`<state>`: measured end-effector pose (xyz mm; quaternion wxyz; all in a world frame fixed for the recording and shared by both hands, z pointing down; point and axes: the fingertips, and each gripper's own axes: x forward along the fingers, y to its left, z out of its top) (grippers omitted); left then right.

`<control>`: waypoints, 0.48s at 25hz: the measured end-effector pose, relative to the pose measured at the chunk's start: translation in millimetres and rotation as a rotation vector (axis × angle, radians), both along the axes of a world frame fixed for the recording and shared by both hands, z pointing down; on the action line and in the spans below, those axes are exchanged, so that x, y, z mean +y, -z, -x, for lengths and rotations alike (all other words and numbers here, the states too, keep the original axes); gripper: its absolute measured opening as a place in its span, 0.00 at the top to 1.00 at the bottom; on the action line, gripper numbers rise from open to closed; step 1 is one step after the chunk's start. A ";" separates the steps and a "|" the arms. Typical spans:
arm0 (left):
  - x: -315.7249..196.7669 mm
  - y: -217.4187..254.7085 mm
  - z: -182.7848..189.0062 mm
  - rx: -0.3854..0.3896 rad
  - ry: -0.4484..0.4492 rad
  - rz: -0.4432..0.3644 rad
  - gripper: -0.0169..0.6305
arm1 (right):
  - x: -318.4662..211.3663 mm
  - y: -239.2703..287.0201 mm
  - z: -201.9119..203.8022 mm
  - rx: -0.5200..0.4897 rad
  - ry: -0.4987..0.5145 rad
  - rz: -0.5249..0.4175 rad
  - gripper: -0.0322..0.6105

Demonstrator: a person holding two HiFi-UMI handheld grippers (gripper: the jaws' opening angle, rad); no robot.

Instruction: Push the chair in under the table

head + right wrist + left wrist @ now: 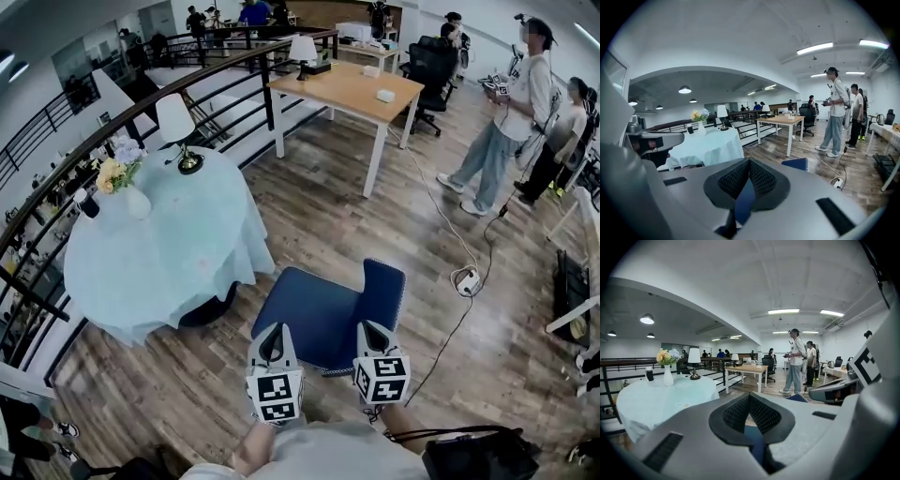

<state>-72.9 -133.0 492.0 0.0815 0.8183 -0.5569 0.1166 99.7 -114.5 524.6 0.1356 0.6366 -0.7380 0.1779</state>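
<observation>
The 2 claws, left gripper (273,330) and right gripper (368,326), have their jaws pressed together and grip nothing. Their tips sit at the near edge of the blue chair (319,305). Ahead-left of them stands the round table (187,253) in pale cloth, on the plank floor (394,216). 1 wooden desk (352,89) stands far beyond.

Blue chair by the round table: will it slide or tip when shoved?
The blue chair likely slides, since the wooden floor looks smooth. Its padded seat looks wide, so a low push probably won't tip it. The legs are hidden, so weight and drag are guesses. The tablecloth hem may snag.
</observation>
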 end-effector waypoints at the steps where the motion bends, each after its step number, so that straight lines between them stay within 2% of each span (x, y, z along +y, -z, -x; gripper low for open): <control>1: -5.1 -1.3 1.1 0.003 -0.010 0.003 0.98 | -3.4 -0.4 1.0 0.002 -0.011 0.004 0.92; 12: -52.2 -8.5 -2.2 0.022 -0.161 0.029 0.98 | -31.8 5.1 15.7 0.005 -0.143 0.001 0.92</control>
